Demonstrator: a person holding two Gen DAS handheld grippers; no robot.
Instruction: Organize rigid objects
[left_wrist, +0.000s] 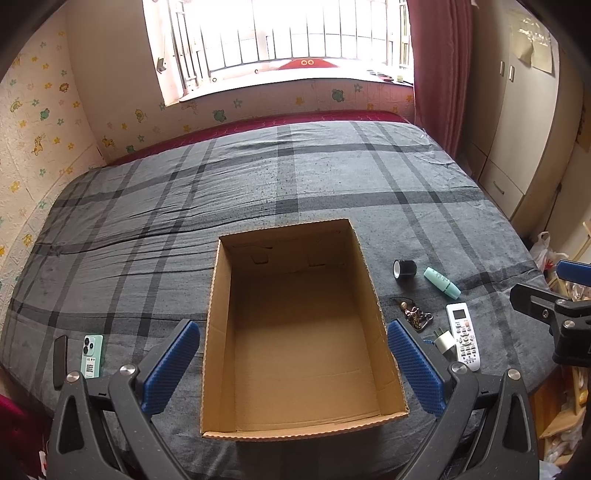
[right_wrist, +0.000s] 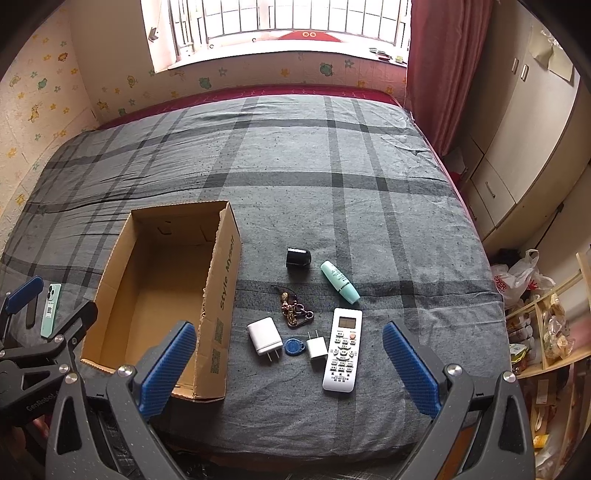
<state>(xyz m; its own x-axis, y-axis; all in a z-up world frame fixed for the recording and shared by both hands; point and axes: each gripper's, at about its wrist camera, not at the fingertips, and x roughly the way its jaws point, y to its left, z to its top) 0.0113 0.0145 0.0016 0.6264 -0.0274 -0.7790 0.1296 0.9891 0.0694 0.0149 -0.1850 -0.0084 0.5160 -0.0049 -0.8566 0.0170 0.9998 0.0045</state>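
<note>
An empty cardboard box (left_wrist: 221, 302) (right_wrist: 221, 295) lies open on the bed. To its right lie a white remote (right_wrist: 342, 350) (left_wrist: 462, 336), two white chargers (right_wrist: 263, 335) (right_wrist: 317, 349), a blue tag (right_wrist: 294, 346), a keychain (right_wrist: 293, 314) (left_wrist: 415, 315), a mint tube (right_wrist: 340, 281) (left_wrist: 441, 282) and a black cylinder (right_wrist: 298, 257) (left_wrist: 405, 269). Left of the box rest a green phone (left_wrist: 92, 355) (right_wrist: 51, 310) and a black phone (left_wrist: 60, 360). My left gripper (left_wrist: 293, 325) hovers open over the box. My right gripper (right_wrist: 289, 326) hangs open above the chargers.
The grey plaid bedspread (right_wrist: 332, 166) covers the bed, with wide bare cloth beyond the box. A wardrobe (right_wrist: 524, 122) and cluttered shelves (right_wrist: 546, 332) with bags stand at the right. The window and a red curtain (right_wrist: 439, 55) are at the far side.
</note>
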